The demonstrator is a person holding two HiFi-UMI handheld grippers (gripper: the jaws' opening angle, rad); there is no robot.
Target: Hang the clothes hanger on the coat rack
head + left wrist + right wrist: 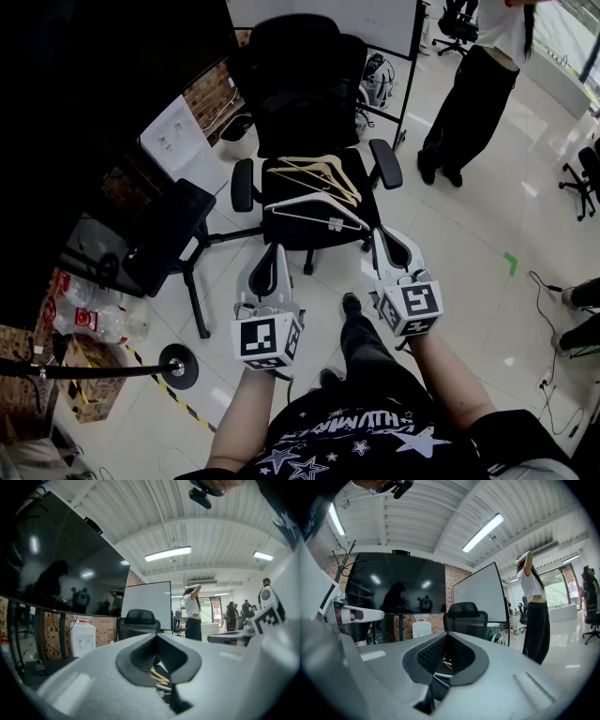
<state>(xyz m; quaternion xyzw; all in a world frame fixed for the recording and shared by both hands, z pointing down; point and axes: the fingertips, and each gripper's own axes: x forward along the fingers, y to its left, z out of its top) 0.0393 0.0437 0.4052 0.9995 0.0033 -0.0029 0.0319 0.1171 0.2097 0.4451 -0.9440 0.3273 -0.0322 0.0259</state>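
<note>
Bright ceiling strip lights [168, 553], glare on floor [487, 234], fisheye-warped dark edges

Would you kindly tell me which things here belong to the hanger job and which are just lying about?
Job: pale wooden clothes hangers and white hanger on the black office chair; black round-based pole stand, likely the rack.
Lying about: white water dispenser; clear plastic bottles.

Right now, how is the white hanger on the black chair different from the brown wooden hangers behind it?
The thin white hanger is pale and slim; the tan wooden hangers are light brown and thicker. The white hanger lies alone near the seat's front edge; the wooden hangers overlap in a small pile farther back. All of them lie flat on the seat of the black office chair.
</note>
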